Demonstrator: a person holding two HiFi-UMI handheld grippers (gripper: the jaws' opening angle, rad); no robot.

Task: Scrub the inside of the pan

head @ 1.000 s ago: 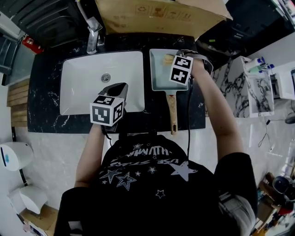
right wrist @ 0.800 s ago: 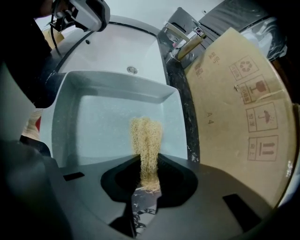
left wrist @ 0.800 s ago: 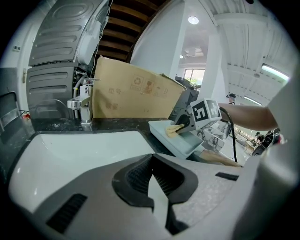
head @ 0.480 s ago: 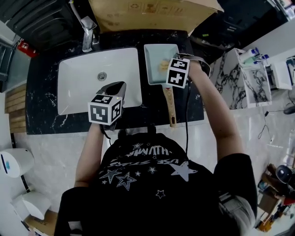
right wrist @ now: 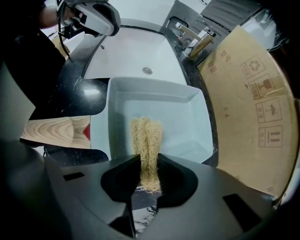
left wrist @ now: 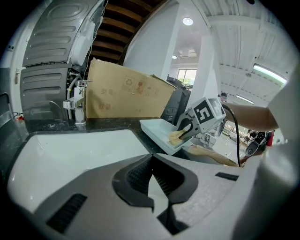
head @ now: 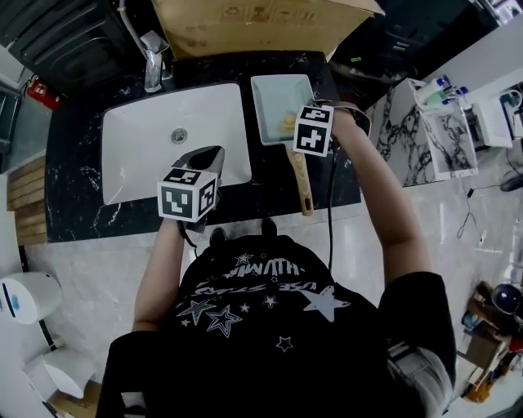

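A pale blue rectangular pan (head: 274, 102) with a wooden handle (head: 301, 184) lies on the dark counter to the right of the sink. My right gripper (head: 294, 122) reaches into it, shut on a tan fibrous scrubber (right wrist: 146, 140) whose free end rests on the pan's floor (right wrist: 173, 117). The same scrubber (head: 288, 122) shows near the pan's handle end in the head view. My left gripper (head: 204, 157) hovers over the sink's front right part, shut with nothing in it. The left gripper view shows the pan (left wrist: 157, 130) and the right gripper (left wrist: 199, 117) beyond its closed jaws.
A white sink (head: 155, 147) with a drain (head: 179, 135) fills the counter's left. A chrome tap (head: 153, 59) stands behind it. A cardboard sheet (head: 261, 24) leans at the back, just behind the pan. The counter's front edge (head: 204, 222) runs near the person's body.
The right gripper has drawn the scrubber from the pan's far end back toward the handle end. The left gripper has stayed over the sink.
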